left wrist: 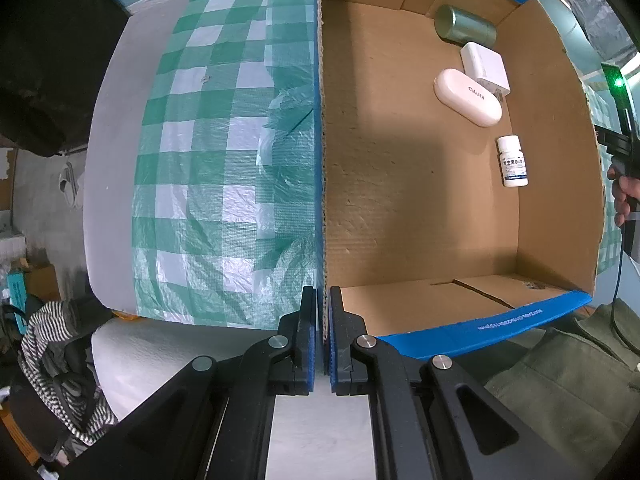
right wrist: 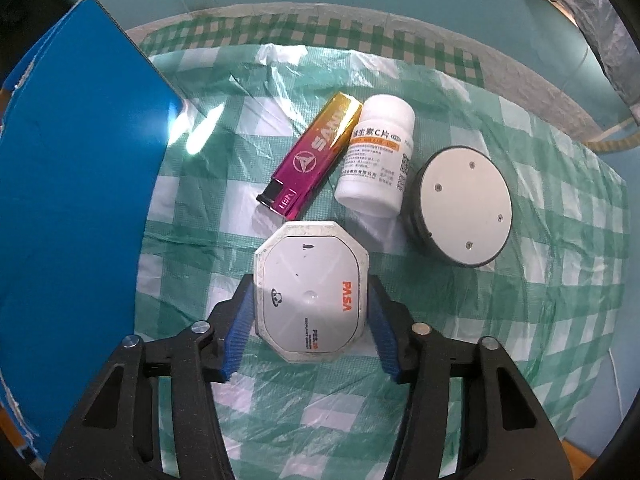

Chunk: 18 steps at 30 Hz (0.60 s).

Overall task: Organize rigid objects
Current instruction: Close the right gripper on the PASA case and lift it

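My left gripper (left wrist: 323, 300) points down and is shut on the upright left wall (left wrist: 325, 200) of an open cardboard box with blue outer faces. On the box floor lie a green tin (left wrist: 464, 24), a white charger (left wrist: 486, 66), a white oval case (left wrist: 466, 96) and a small white bottle (left wrist: 512, 162). In the right wrist view my right gripper (right wrist: 310, 280) straddles a white octagonal case (right wrist: 310, 292) marked PASA that lies flat on the checked cloth. Both blue pads touch its sides.
Beyond the octagonal case lie a pink-and-gold lighter (right wrist: 316, 156), a white pill bottle (right wrist: 376, 160) and a round black disc with a silver face (right wrist: 466, 206). The box's blue outer wall (right wrist: 80, 200) stands close on the left. A person's hand (left wrist: 624, 192) shows past the box's right wall.
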Available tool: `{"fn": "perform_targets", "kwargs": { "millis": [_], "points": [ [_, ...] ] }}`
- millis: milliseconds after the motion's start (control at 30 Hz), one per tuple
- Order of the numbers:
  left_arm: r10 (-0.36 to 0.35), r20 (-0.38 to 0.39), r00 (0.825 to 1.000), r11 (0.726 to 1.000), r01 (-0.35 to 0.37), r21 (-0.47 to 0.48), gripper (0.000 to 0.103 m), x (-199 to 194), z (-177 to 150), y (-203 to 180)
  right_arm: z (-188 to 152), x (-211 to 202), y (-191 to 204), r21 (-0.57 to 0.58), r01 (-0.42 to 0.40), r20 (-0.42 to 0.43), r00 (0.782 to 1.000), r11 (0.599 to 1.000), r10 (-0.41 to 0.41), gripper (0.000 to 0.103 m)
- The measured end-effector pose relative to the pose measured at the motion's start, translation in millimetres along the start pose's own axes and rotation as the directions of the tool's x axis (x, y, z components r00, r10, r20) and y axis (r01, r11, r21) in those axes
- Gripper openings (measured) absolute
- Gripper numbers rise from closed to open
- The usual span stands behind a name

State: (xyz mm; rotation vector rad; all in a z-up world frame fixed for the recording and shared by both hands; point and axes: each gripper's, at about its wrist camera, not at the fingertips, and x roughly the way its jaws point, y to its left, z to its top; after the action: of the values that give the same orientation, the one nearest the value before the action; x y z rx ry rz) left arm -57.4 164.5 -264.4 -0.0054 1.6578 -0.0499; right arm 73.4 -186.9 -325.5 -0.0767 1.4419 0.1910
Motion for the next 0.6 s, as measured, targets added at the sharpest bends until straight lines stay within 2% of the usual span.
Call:
{"fn": "perform_targets", "kwargs": {
  "millis": [233, 600],
  "points": [
    [-0.002, 0.000, 1.000, 1.000, 0.002, -0.002, 0.005, -0.7, -0.7, -1.0, -5.6, -3.9, 0.8, 0.002, 0.007, 0.030, 1.000, 1.000, -0.007, 0.053],
    [-0.002, 0.000, 1.000, 1.000, 0.002, -0.002, 0.005, -1.6, -0.7, 0.0, -9.5, -37.4, 8.2, -0.013, -0.018, 0.097, 0.995, 1.000, 0.019, 0.053]
  ]
}}
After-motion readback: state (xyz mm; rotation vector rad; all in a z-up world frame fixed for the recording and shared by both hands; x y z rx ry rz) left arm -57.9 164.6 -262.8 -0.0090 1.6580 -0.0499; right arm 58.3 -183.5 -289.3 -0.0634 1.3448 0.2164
